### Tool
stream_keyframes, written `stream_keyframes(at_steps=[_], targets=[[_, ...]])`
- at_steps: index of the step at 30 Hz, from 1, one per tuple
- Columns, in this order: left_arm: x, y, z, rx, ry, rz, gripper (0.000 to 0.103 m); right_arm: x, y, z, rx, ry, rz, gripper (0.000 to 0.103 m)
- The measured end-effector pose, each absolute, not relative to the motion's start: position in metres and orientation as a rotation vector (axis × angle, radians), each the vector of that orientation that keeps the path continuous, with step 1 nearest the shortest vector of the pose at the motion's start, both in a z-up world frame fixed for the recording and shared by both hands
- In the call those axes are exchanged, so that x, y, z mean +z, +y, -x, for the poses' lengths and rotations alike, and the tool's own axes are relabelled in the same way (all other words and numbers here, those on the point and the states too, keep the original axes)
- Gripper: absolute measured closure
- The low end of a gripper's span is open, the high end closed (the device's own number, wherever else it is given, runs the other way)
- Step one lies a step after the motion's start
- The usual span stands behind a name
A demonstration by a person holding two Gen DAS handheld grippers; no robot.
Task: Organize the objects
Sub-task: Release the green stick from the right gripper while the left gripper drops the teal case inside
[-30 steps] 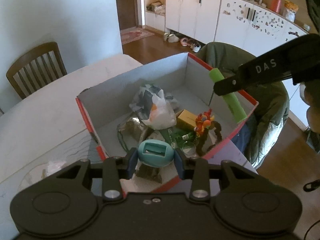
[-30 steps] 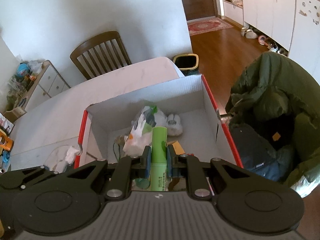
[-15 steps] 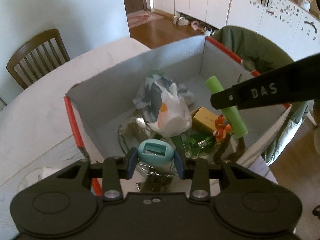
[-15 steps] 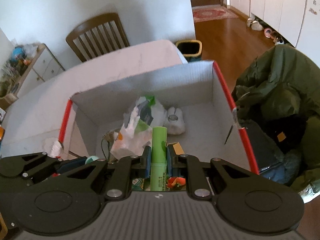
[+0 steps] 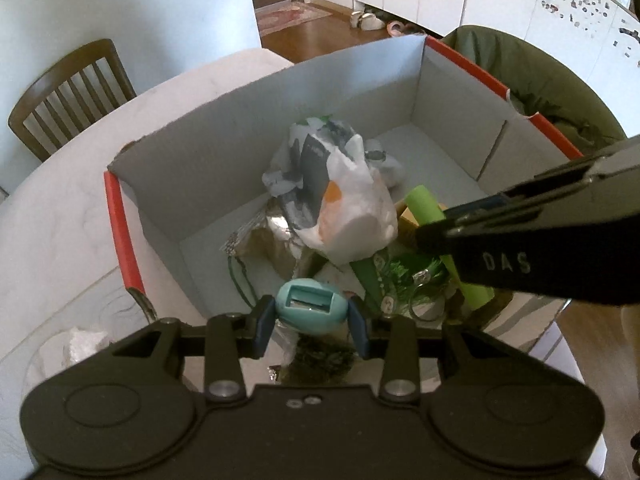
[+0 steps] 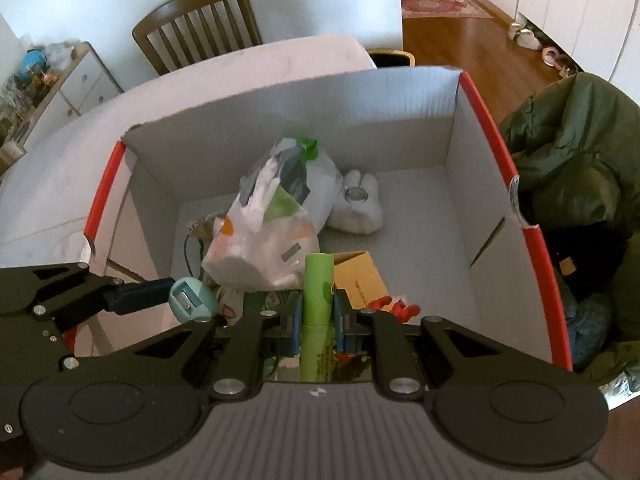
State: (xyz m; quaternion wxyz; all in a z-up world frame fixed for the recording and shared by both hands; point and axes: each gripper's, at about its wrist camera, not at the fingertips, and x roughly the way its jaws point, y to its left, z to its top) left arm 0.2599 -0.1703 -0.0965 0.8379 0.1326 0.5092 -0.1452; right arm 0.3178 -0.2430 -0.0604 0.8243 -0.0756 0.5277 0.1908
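Both grippers hang over the near end of the open cardboard box [image 6: 472, 152], each with something to drop in. The left gripper [image 5: 311, 316] has its fingers [image 5: 265, 327] pinching a small teal pencil sharpener [image 5: 311, 305] by its rounded sides, slot facing up — a hold across the widest part that should keep the smooth shell from slipping. The right gripper [image 6: 318, 320] has its fingers pressed on a green tube [image 6: 318, 292] near its middle, the tube pointing along the fingers toward the box's far wall, so it can probably be laid down flat.

Inside the box, a white plastic bag [image 6: 272, 236] fills the centre; a yellow carton [image 6: 358, 276] lies just to its right and a white bundle [image 6: 358, 208] sits behind it, near the far wall. The right half of the box floor is bare — likely the easiest landing spot. The box rests on a pale desk [image 6: 248, 68].
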Motion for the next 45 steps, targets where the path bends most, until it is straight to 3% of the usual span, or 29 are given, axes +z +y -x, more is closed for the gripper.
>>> stream_keyframes(at_steps=[20,24,45], targets=[[-0.102,-0.169,-0.261,-0.316,1.098,-0.273,0.063,-0.069,-0.245,-0.317,0.413,1.152,0.172,0.087],[-0.101,-0.172,-0.258,-0.325,1.092,-0.281,0.054,-0.066,-0.248,-0.315,0.426,1.157,0.153,0.087],[-0.059,-0.159,-0.227,-0.334,0.988,-0.172,0.044,-0.015,-0.269,-0.278,0.529,1.040,0.114,0.086]])
